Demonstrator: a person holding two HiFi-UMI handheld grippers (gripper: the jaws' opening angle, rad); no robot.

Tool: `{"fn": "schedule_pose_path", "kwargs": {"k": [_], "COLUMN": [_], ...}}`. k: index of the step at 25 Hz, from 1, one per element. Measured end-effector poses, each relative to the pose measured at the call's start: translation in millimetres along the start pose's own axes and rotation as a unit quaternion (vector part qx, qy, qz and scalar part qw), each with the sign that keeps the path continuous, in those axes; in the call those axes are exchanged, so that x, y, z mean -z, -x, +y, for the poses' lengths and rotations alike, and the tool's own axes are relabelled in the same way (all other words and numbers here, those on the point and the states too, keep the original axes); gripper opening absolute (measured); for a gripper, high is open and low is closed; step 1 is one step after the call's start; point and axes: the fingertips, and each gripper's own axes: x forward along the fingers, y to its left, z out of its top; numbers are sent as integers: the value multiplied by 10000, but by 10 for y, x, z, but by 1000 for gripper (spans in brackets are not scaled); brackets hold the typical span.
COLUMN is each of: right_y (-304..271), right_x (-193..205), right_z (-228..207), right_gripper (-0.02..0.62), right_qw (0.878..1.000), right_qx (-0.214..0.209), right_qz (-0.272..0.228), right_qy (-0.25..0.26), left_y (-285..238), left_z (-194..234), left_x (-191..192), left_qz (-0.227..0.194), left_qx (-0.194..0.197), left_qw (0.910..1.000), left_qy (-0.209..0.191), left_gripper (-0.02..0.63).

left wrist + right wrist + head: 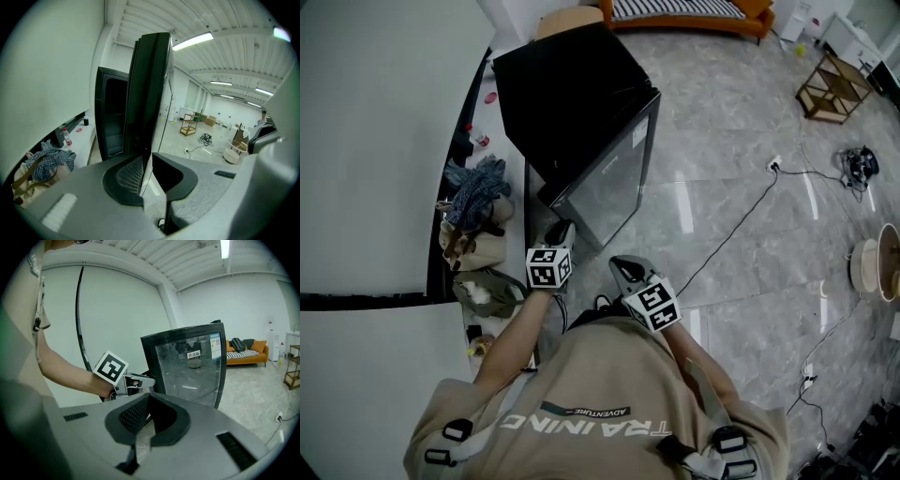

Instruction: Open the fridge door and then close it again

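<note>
Progress looks to be near the midpoint, judging from the head view: the black fridge [567, 84] stands against the white wall with its glass-fronted fridge door [614, 178] swung partway out. The left gripper [562, 228] meets the door's free edge at the near corner of the fridge, probably because that edge gives the longest lever about the hinge. The right gripper [621, 264] hangs just beside it in front of the fridge and clear of the door, since one claw seems enough for so light a swing. A heap of bags and cloth [478, 202] lies on the ledge left of the fridge, and a cable [741, 220] trails over the floor to its right. In the left gripper view the fridge door [150, 84] shows edge-on, running down between the jaws of the left gripper [146, 157], which are pinched narrow on it; the open fridge [110, 117] gapes just left of it. In the right gripper view the right gripper [149, 397] has its jaws drawn together on nothing and points toward the fridge door [187, 362], where the left gripper [143, 379] grips the edge.
</note>
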Motion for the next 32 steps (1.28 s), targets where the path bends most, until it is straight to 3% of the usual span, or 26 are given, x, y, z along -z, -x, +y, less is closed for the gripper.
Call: {"fn": "schedule_pose_path", "kwargs": {"k": [5,11,21,26,32], "right_y": [92,116,250,404,558], "right_x": [67,270,243,328,329], "right_z": [109,231,212,90,-116], "right_gripper": [-5,-5,-5,-5,-5], "right_qw": [9996,9986,9979,9984,9995], "right_qx": [229,479,639,553,208], "right_qz": [-79,-48,54,110,157], "right_qy": [-141,-206,44,8,165], "left_y": [-16,-24,24,56,71], "left_z": [-35,-25,-236,-466,-673], "left_x": [2,7,68,116,172], "left_qz": [-31,-143,-90,-23,10], "left_qx": [76,140,175,86,-260], "left_qw": [9997,9998,9996,9994,9996], "left_qy": [-247,-6,-222,-342,-124], "left_gripper": [54,54,54,54,54]}}
